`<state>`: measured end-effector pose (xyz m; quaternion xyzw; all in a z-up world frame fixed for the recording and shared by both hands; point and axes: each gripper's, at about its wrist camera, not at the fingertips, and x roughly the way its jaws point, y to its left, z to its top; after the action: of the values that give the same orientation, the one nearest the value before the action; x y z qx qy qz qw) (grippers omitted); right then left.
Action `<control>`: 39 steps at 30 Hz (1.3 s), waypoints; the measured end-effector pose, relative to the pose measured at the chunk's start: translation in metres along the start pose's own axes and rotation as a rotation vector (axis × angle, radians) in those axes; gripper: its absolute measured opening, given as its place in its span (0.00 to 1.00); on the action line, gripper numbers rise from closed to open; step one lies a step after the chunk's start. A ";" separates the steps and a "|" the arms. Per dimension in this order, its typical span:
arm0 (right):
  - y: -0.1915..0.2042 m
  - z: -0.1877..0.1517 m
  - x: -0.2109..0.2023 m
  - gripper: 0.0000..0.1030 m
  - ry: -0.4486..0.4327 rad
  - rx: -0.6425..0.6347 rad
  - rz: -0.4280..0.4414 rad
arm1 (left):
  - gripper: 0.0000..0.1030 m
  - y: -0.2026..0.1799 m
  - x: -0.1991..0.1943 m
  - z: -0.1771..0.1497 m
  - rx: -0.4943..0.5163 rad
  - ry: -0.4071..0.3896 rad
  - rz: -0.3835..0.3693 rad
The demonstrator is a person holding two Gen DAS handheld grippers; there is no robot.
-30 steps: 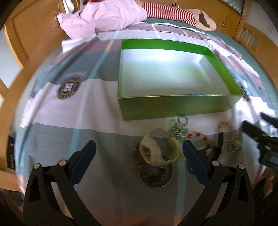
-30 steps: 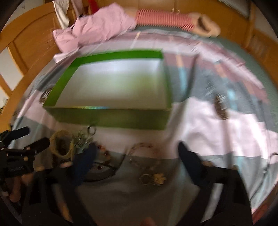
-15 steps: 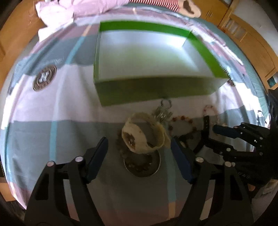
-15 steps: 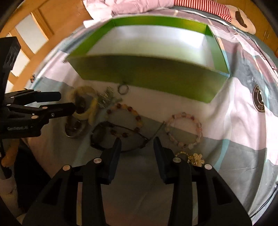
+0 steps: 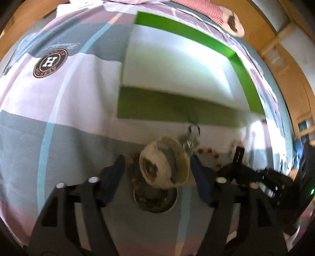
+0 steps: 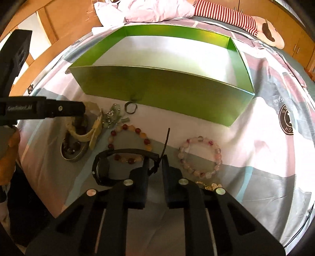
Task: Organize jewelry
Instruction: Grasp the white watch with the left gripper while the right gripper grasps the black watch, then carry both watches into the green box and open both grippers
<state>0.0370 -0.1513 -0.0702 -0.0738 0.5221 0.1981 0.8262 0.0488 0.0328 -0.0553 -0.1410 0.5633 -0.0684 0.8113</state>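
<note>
1. Right wrist view puts the black wristwatch [image 6: 126,163] at lower centre of the frame, lying on the bedspread [image 6: 261,122]; our right gripper [image 6: 155,167] has its fingers narrowed around the strap, with a thin gap on each side, so we cannot tell whether they grip it yet.
2. Just above the watch lies an amber bead bracelet [image 6: 130,143], and to its right a pale pink bead bracelet [image 6: 200,155], the two apart.
3. A small gold piece [image 6: 210,185] peeks out at the right finger's edge.
4. At centre left sit a key ring with charms [image 6: 118,114], a cream bangle [image 6: 86,126] and a round metal dish [image 6: 73,148] under it.
5. In the left wrist view, our left gripper [image 5: 157,173] stands wide, its fingers flanking the cream bangle [image 5: 157,163] without touching.
6. An open green box [image 6: 163,92] fills the upper centre, beyond the jewelry.
7. Pink bedding [image 6: 153,9] and a striped plush toy [image 6: 232,15] lie along the top edge.
</note>
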 end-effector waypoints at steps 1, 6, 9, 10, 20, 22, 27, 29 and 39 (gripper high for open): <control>0.000 0.000 0.003 0.15 0.007 0.006 0.001 | 0.66 -0.002 0.004 0.002 0.010 0.004 0.016; -0.010 -0.006 0.000 0.26 0.032 0.024 0.011 | 0.54 -0.007 0.026 -0.002 0.040 0.063 0.087; -0.007 -0.007 0.000 0.26 0.028 0.008 -0.002 | 0.36 -0.016 0.030 -0.004 0.079 0.040 0.155; -0.006 -0.008 -0.001 0.26 0.024 0.001 -0.007 | 0.35 -0.018 0.029 -0.004 0.080 0.037 0.151; -0.005 -0.002 -0.029 0.10 -0.130 -0.029 -0.040 | 0.17 -0.021 0.001 -0.001 0.071 -0.085 0.145; -0.008 -0.002 -0.033 0.10 -0.147 -0.016 -0.050 | 0.17 -0.018 -0.008 -0.003 0.078 -0.111 0.146; -0.017 -0.002 -0.028 0.10 -0.124 0.004 -0.063 | 0.17 -0.023 -0.013 -0.007 0.124 -0.133 0.189; -0.015 0.001 -0.028 0.10 -0.130 0.006 -0.060 | 0.17 -0.022 -0.012 -0.008 0.133 -0.131 0.194; -0.039 0.054 -0.099 0.10 -0.379 0.090 -0.012 | 0.17 -0.049 -0.070 0.034 0.199 -0.330 0.147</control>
<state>0.0601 -0.1938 0.0390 -0.0014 0.3649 0.1802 0.9134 0.0582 0.0103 0.0337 -0.0280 0.4218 -0.0402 0.9054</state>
